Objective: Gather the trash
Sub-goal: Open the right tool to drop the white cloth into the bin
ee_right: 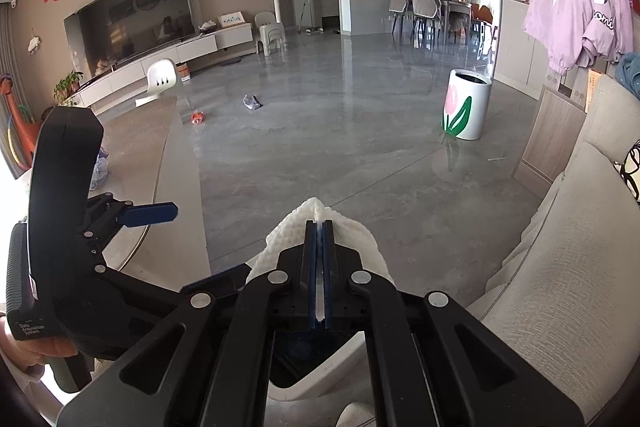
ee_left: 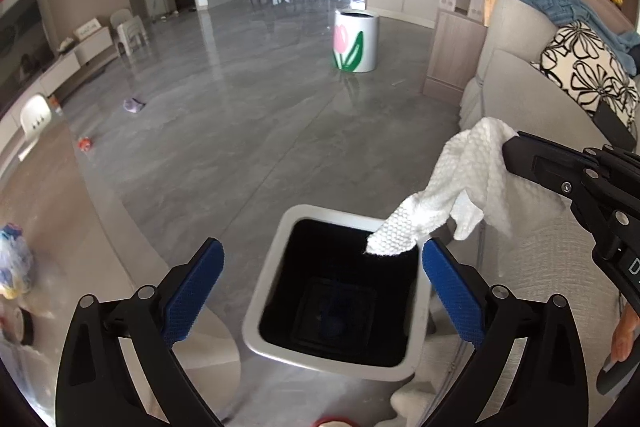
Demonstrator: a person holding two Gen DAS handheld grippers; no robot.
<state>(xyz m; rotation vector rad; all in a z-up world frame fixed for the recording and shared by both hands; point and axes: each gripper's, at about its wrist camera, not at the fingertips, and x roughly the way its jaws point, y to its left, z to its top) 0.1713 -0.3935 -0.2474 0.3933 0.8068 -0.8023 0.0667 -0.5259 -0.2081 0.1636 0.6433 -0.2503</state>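
Observation:
A small square trash bin (ee_left: 264, 291) with a white rim and black inside stands on the floor below me. My left gripper (ee_left: 320, 279) is open, one blue pad on each side of the bin's mouth. My right gripper (ee_right: 319, 227) is shut on a crumpled white paper towel (ee_left: 452, 187), which hangs over the bin's far right corner. In the right wrist view the towel (ee_right: 352, 227) bulges around the closed fingers, and the bin (ee_right: 320, 379) shows partly beneath them. The left gripper also shows in that view (ee_right: 150, 213).
A grey sofa (ee_left: 536, 259) stands close on the right. A low table (ee_right: 136, 147) with a plastic bag (ee_left: 12, 263) on it is on the left. A tulip-painted bin (ee_left: 355, 41), a purple scrap (ee_left: 134, 105) and an orange scrap (ee_left: 85, 143) lie on the grey floor.

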